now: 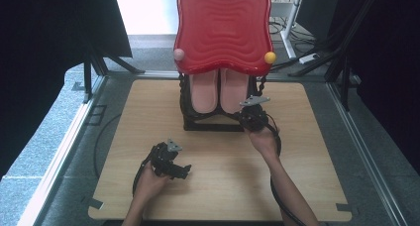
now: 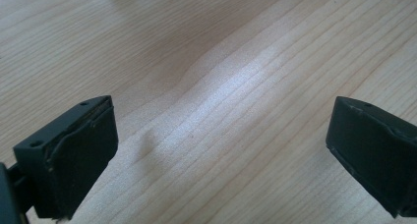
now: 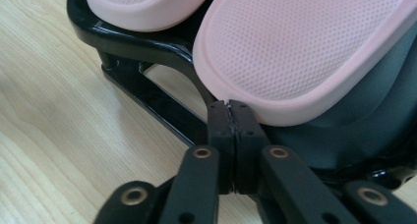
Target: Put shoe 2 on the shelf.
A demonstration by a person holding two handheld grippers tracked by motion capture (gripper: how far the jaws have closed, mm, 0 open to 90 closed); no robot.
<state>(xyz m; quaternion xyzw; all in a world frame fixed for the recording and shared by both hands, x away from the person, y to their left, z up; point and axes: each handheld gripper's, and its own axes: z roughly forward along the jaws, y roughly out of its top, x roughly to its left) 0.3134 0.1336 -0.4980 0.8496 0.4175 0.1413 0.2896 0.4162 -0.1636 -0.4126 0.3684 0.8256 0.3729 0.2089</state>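
Observation:
Two pink slippers, one [image 1: 204,92] beside the other [image 1: 234,89], lie side by side on the lower shelf of a black rack [image 1: 208,123]. My right gripper [image 1: 243,113] is at the rack's front right corner. In the right gripper view its jaws [image 3: 230,106] are pressed together with nothing between them, tips touching the heel rim of the nearer slipper [image 3: 305,52]; the other slipper [image 3: 142,3] is to the left. My left gripper [image 1: 184,170] rests low over the wooden table, and its jaws [image 2: 221,150] stand wide open and empty.
A wavy red tray-like top [image 1: 223,28] caps the rack, with a pink ball [image 1: 179,54] and a yellow ball [image 1: 270,57] at its front corners. The rack's black rail [image 3: 142,44] runs under the slippers. Bare wooden tabletop [image 1: 218,186] spreads in front; dark stands and cables lie behind.

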